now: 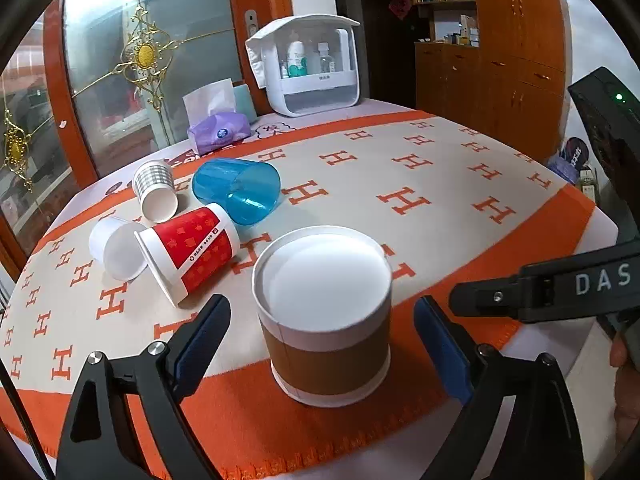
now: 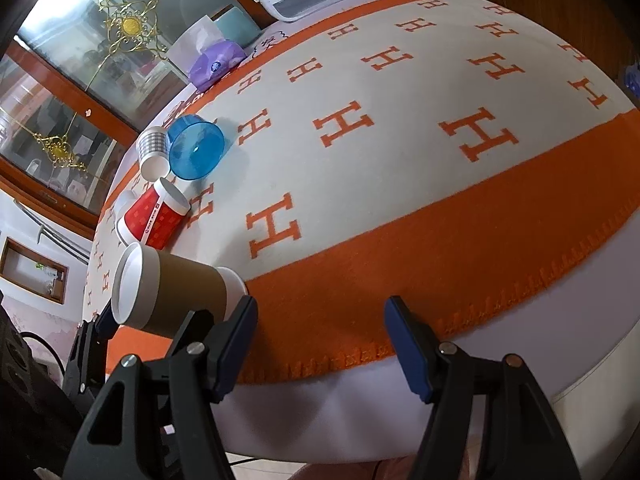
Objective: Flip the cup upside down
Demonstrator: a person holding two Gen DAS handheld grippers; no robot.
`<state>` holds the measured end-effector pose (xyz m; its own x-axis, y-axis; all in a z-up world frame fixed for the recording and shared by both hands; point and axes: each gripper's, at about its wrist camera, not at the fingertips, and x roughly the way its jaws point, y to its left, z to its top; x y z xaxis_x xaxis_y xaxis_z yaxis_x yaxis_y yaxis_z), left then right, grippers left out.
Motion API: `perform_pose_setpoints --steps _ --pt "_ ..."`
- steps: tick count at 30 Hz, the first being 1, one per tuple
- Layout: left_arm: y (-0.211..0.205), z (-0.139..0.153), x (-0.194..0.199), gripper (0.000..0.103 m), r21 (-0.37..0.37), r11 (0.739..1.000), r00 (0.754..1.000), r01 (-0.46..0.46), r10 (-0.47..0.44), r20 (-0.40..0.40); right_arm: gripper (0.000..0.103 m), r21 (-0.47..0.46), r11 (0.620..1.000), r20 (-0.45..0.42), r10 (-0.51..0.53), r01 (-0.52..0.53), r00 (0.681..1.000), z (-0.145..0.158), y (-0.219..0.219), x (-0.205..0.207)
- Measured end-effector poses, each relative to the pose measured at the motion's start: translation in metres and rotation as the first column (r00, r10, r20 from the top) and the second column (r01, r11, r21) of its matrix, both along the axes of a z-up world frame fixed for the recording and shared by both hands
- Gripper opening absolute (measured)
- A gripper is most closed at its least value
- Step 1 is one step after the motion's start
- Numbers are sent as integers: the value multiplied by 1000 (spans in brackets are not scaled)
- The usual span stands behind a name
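Note:
A brown-and-white paper cup (image 1: 326, 320) stands upside down on the orange border of the tablecloth, its white base facing up. My left gripper (image 1: 322, 344) is open, its blue pads on either side of the cup and apart from it. The cup also shows in the right wrist view (image 2: 176, 296), left of my right gripper (image 2: 320, 344), which is open and empty over the table's front edge. The right gripper's black body (image 1: 560, 288) shows at the right of the left wrist view.
Several cups lie on their sides at the left: a blue plastic one (image 1: 240, 190), a red paper one (image 1: 192, 252), a white one (image 1: 116, 252) and a checked one (image 1: 156, 190). A purple tissue pack (image 1: 218, 132) and a white organizer box (image 1: 308, 64) stand at the back.

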<state>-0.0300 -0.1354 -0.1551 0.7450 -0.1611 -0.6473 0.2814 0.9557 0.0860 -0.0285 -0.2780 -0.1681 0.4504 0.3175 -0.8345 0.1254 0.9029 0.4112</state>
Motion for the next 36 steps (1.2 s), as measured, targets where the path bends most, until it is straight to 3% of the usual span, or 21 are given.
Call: perform_pose_setpoints --steps 9,16,23,28,30,36 --pt "13 16 -9 93 -18 1000 995 -9 8 -98 66 -16 1000 22 18 -18 1000 20 9 -9" --pt "30 43 -22 93 -2 999 986 -41 40 -159 66 -48 997 64 59 -56 996 52 21 -19" --pt "49 85 -22 93 16 994 984 -106 107 -145 66 -54 995 132 93 -86 987 103 33 -29" --pt "62 123 -23 95 14 989 984 -149 150 -93 66 -79 992 193 110 -96 975 141 43 -37" --pt "69 134 -23 99 2 986 983 -167 167 -80 66 -90 991 213 120 -103 970 156 49 -39" --pt "90 168 -19 100 -72 970 970 -232 225 -88 66 -119 986 261 146 -118 954 187 67 -41"
